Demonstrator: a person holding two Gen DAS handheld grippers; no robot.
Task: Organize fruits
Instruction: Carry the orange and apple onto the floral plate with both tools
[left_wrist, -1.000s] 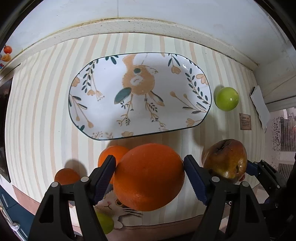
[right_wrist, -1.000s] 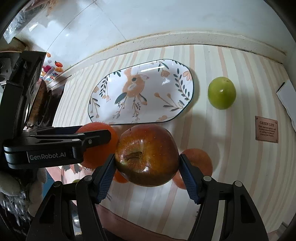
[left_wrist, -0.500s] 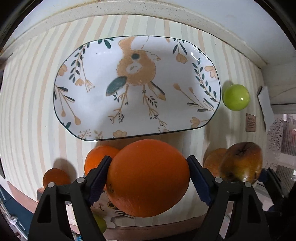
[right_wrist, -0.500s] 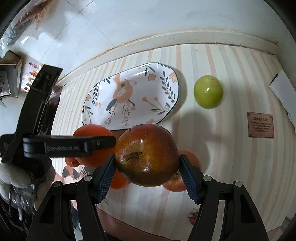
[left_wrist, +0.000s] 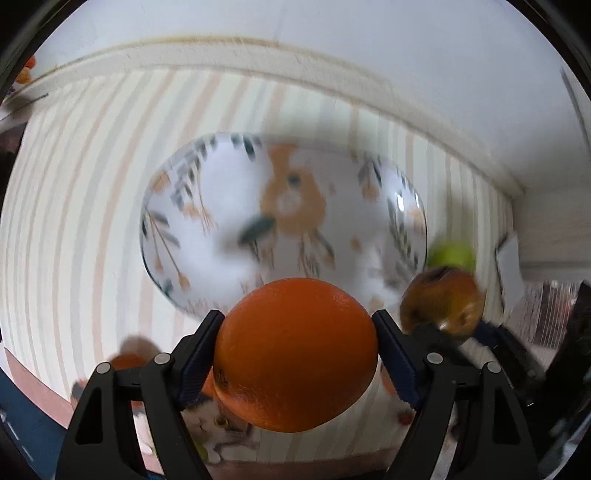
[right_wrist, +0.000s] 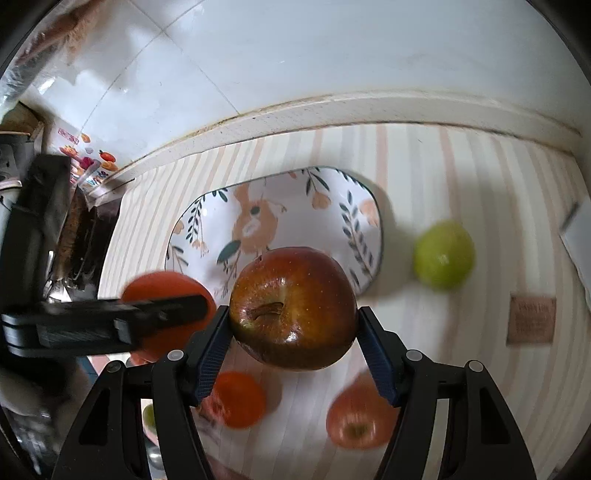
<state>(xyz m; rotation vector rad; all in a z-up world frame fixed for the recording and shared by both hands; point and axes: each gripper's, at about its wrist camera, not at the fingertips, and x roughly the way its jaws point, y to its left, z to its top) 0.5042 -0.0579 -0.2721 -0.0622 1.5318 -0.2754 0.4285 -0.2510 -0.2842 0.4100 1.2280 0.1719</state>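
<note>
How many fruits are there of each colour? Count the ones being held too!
Orange fruits: 3
Red apples: 2
Green fruits: 2, one small and mostly hidden
Total: 7

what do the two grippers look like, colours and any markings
Both match: the left gripper and right gripper have matte black angular fingers with triangular cut-outs, silver round pivot pins, and dark blue ribbed pads. In the right wrist view the left gripper's side is a long black bar; any lettering there is blurred.
</note>
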